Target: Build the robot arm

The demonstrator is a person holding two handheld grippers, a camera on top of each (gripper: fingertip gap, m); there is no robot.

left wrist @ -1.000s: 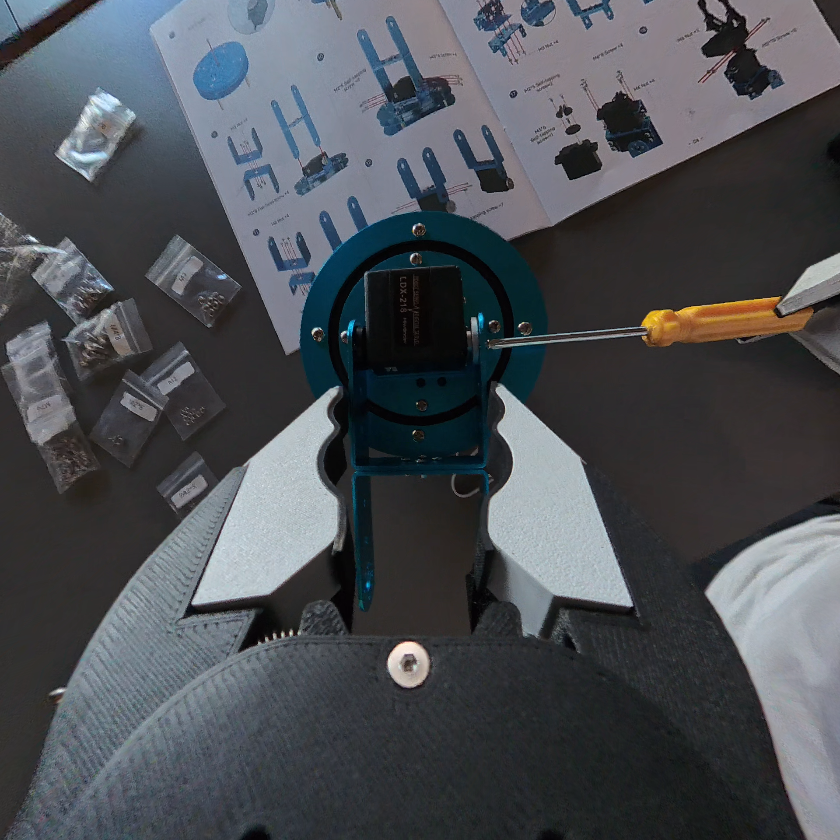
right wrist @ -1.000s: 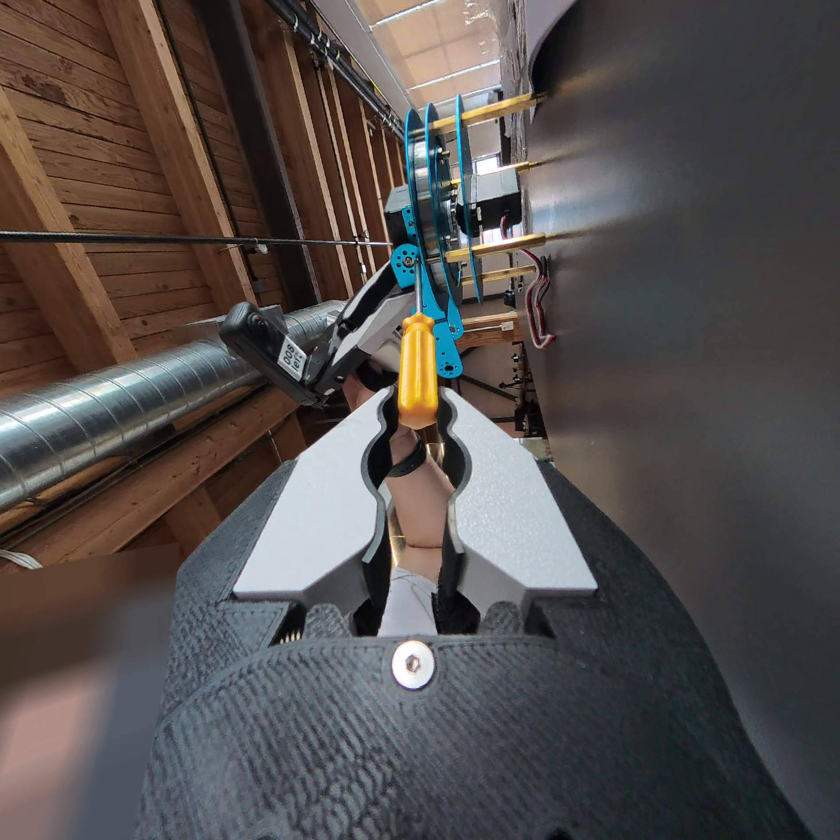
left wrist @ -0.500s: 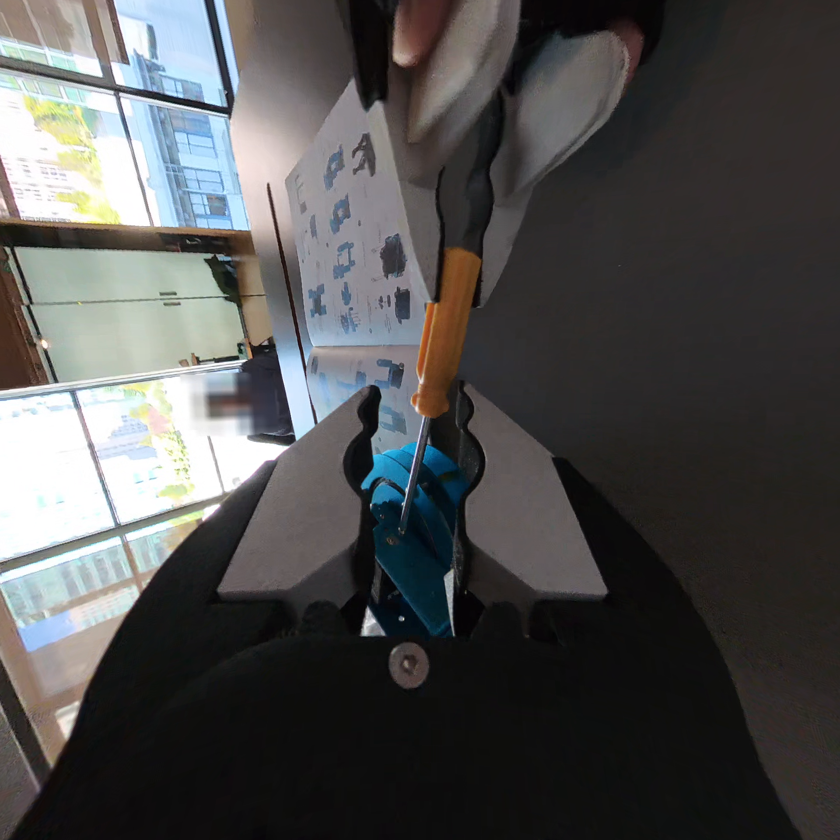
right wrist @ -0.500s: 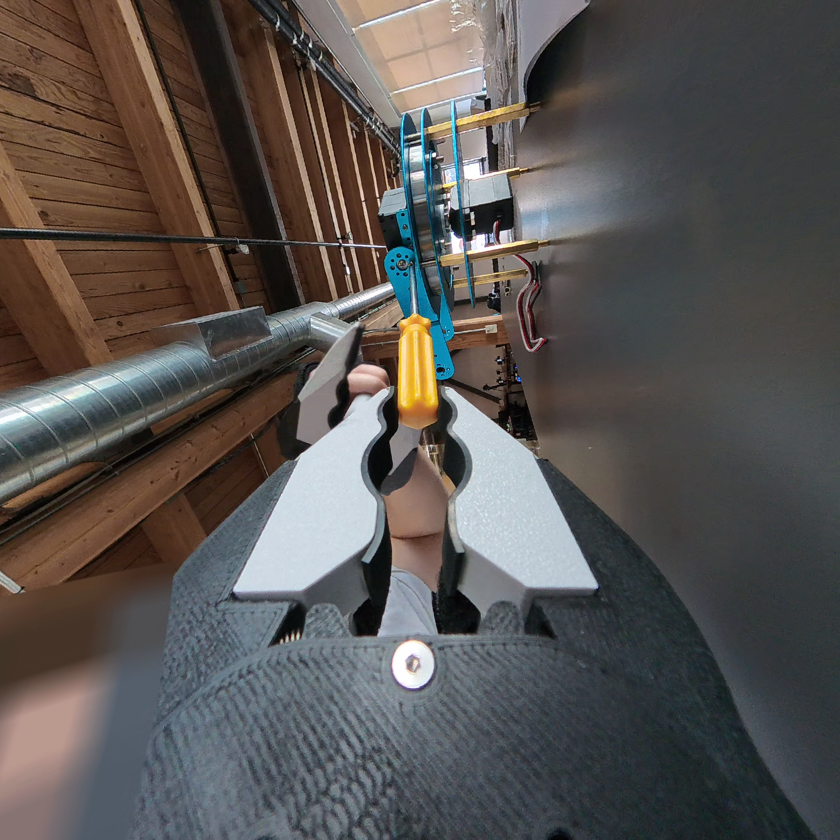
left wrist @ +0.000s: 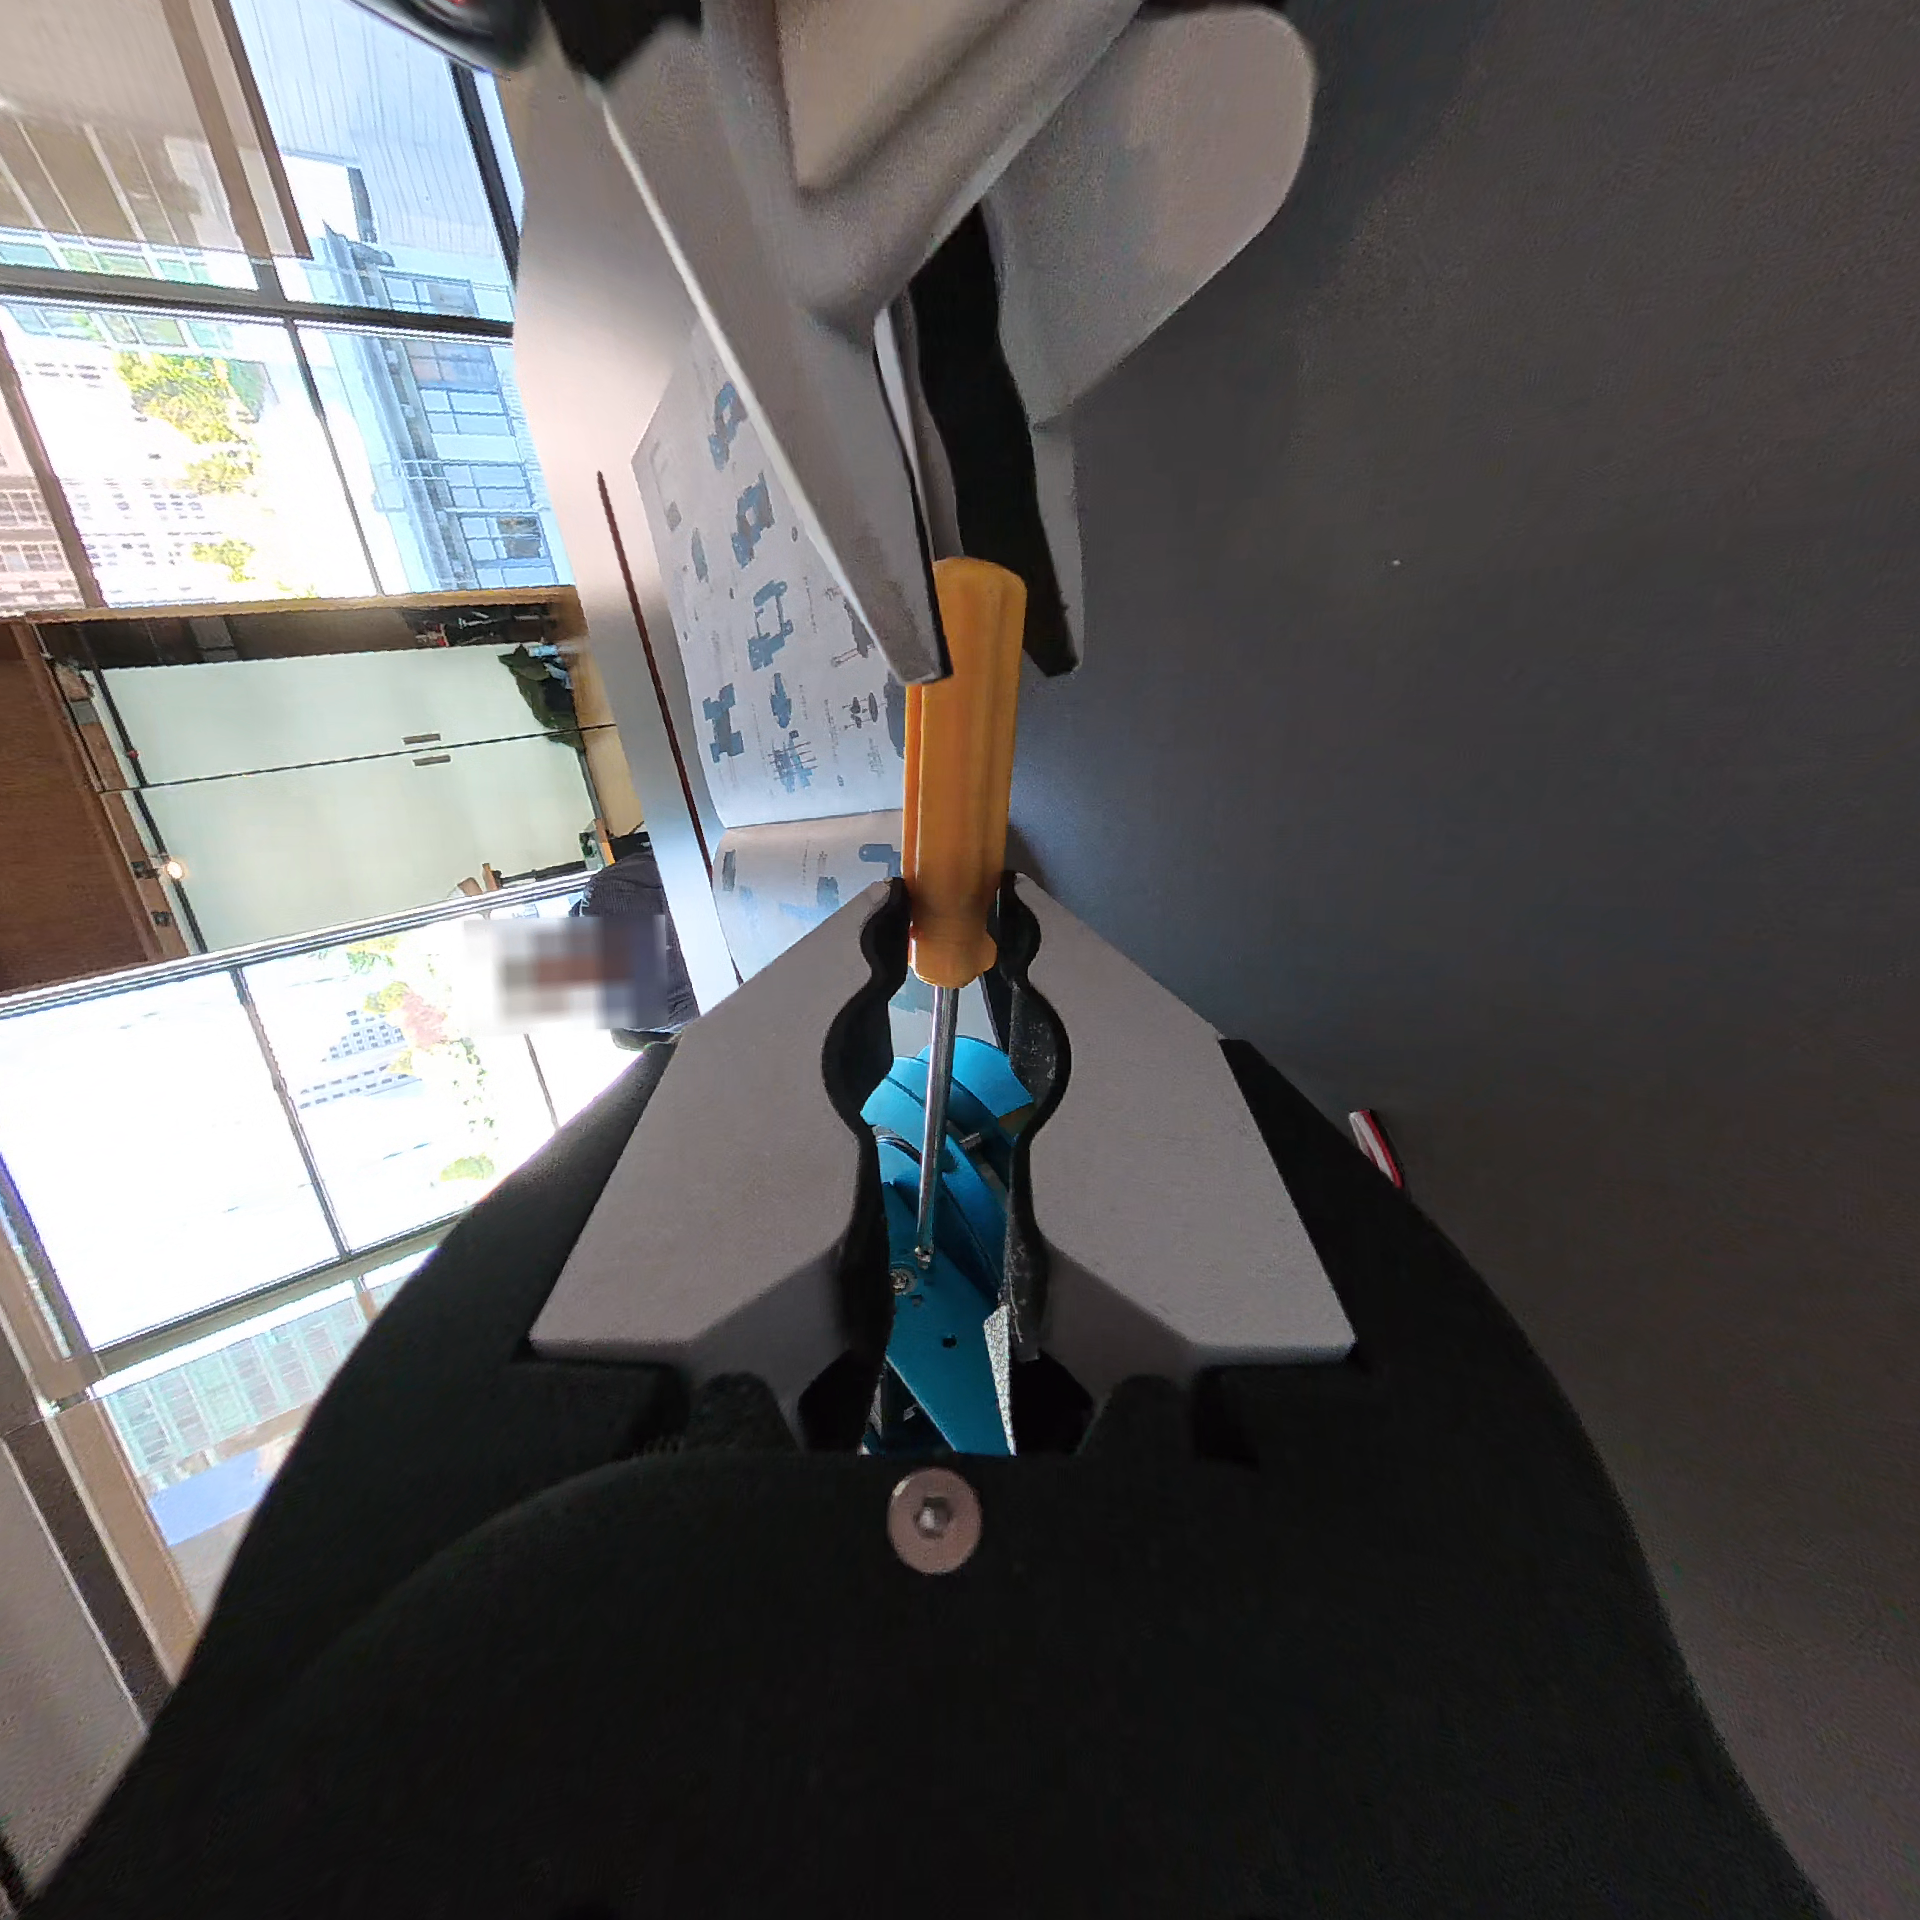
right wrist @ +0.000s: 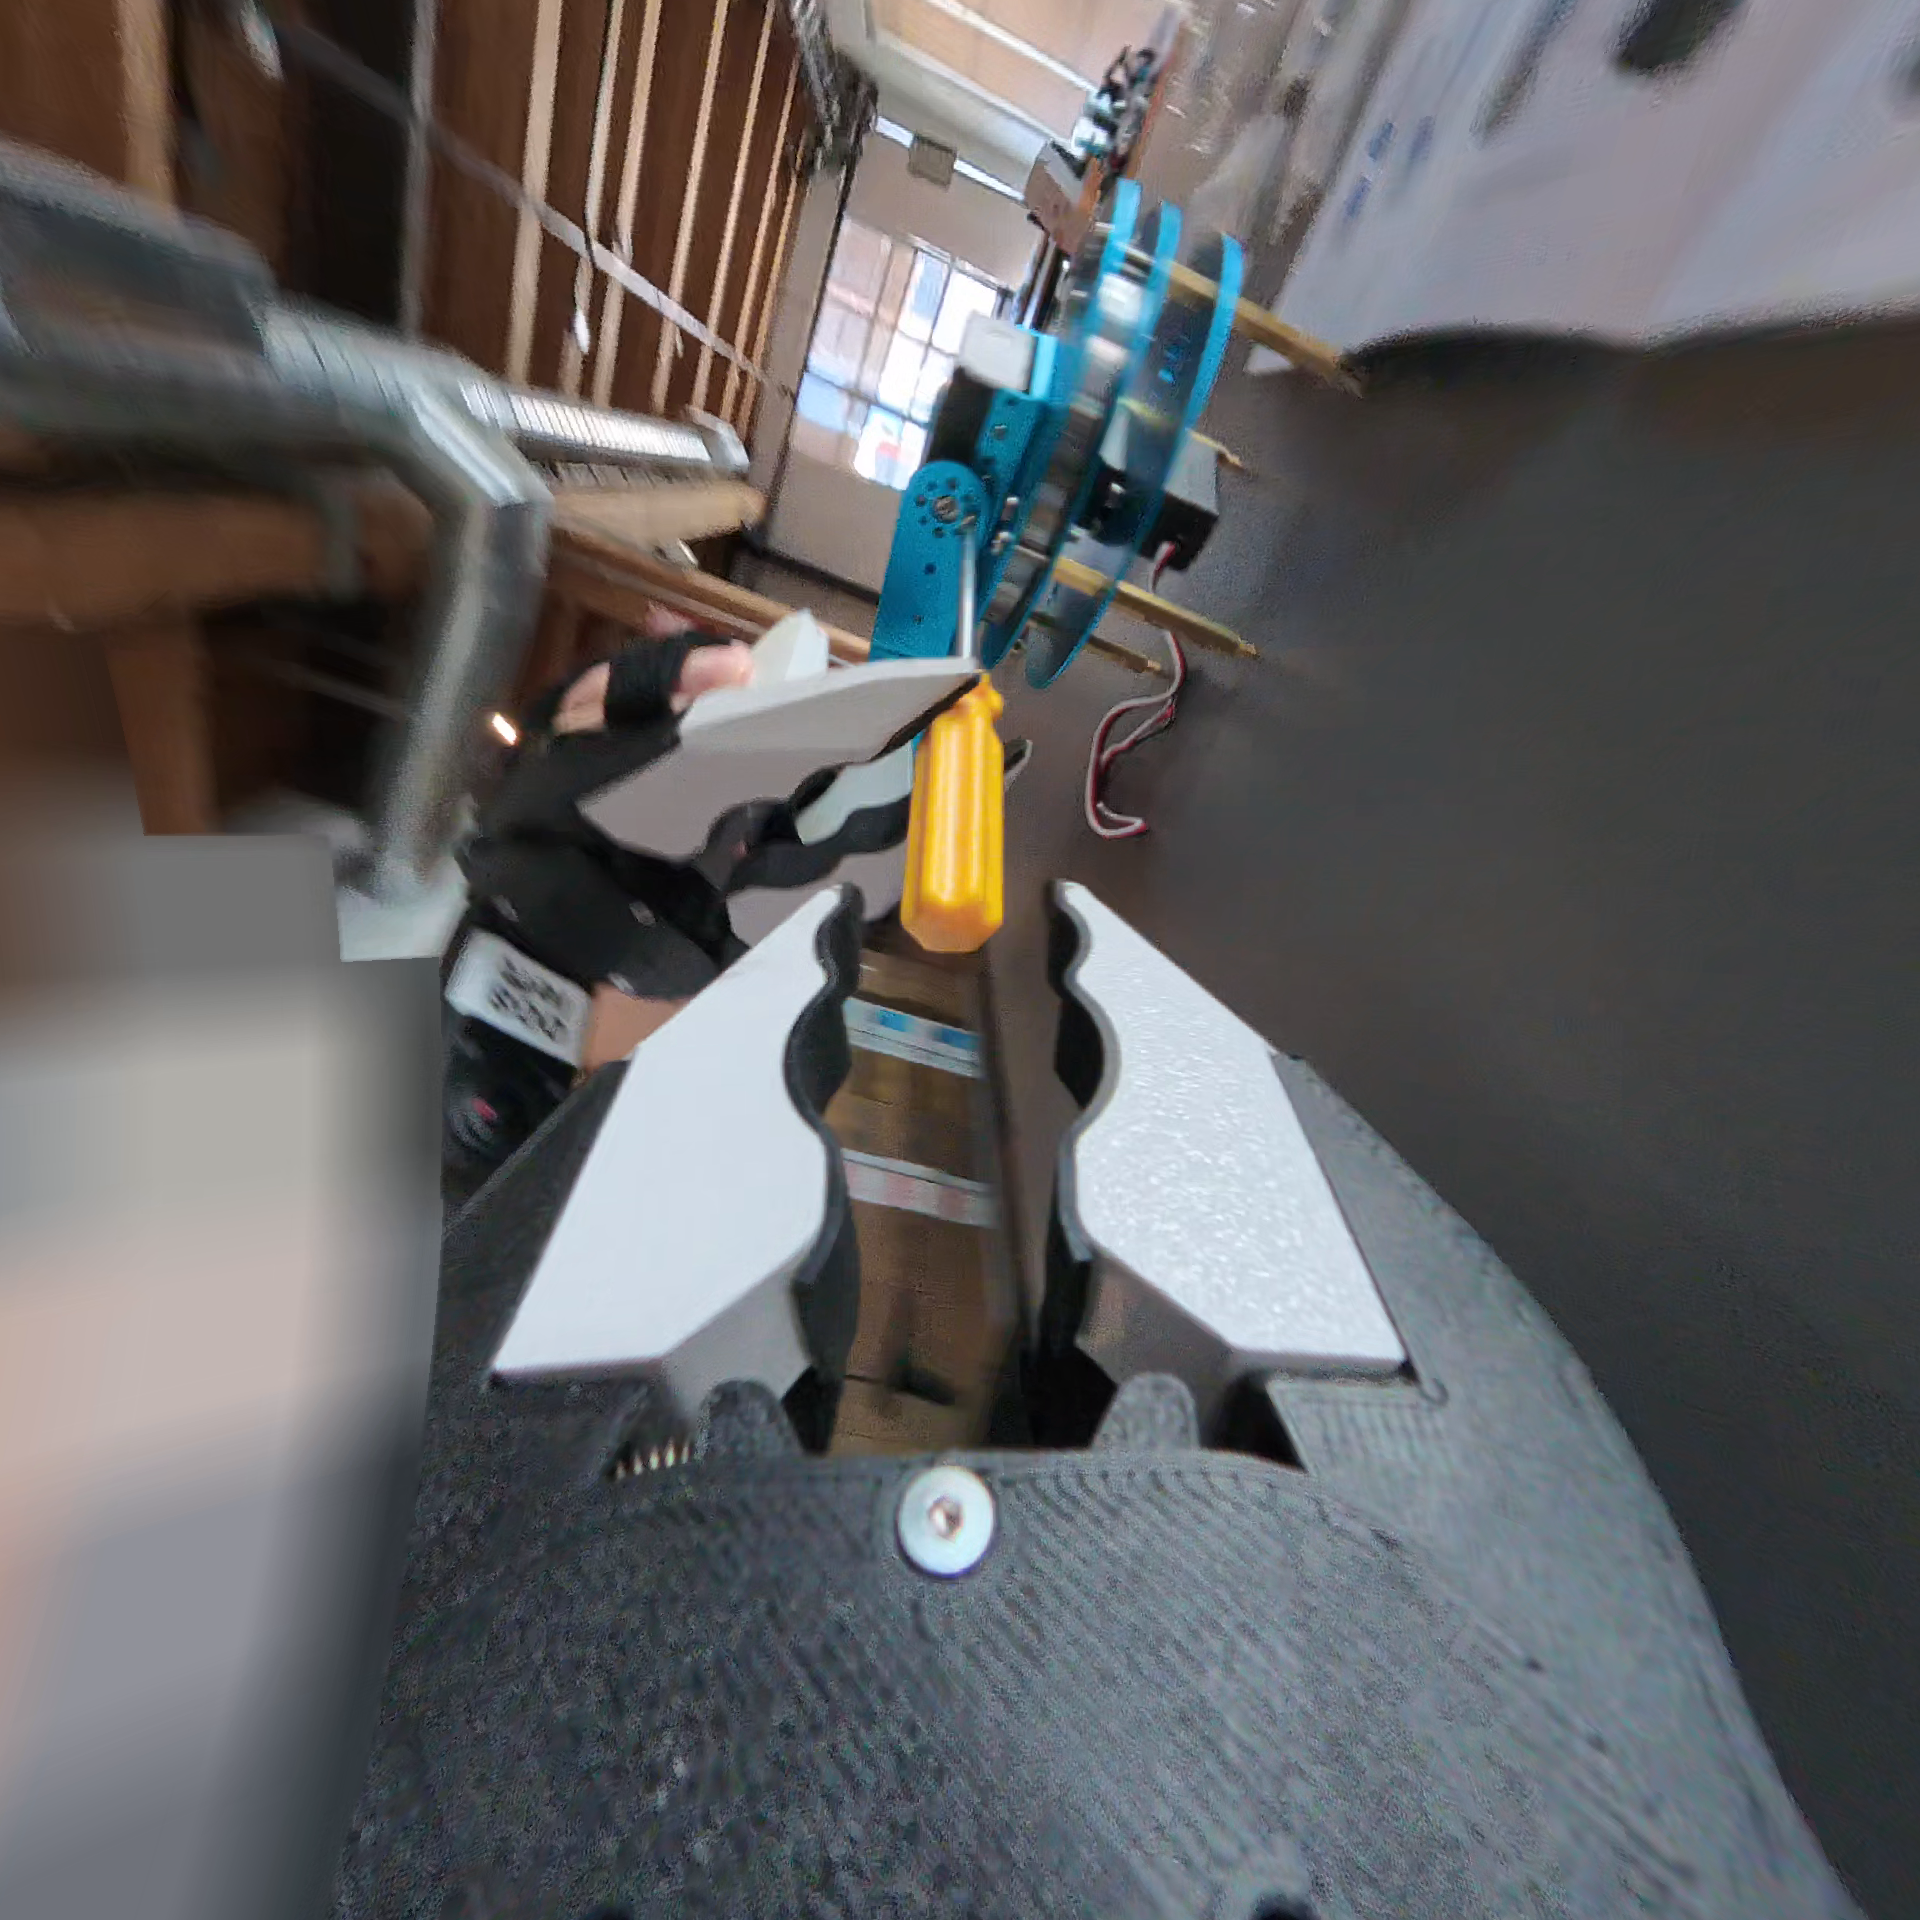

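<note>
An orange-handled screwdriver stands with its tip on a screw of a blue bracket. The bracket belongs to a blue disc-and-servo assembly on the dark table. My left gripper is shut on the shaft end of the handle; it also shows in the right wrist view. My right gripper is open. The butt of the screwdriver lies just ahead of its fingertips, untouched. In the left wrist view the right gripper hangs open over the handle's top.
An open instruction booklet lies on the dark table beyond the assembly. A red and white servo wire trails from the assembly. A gloved hand holds the left gripper. Windows and wooden beams are behind. The grippers' ends are close to 4 cm from one another.
My left gripper let go of the blue bracket, turned, and closed on the screwdriver handle. My right gripper opened off the handle and drew back a little.
</note>
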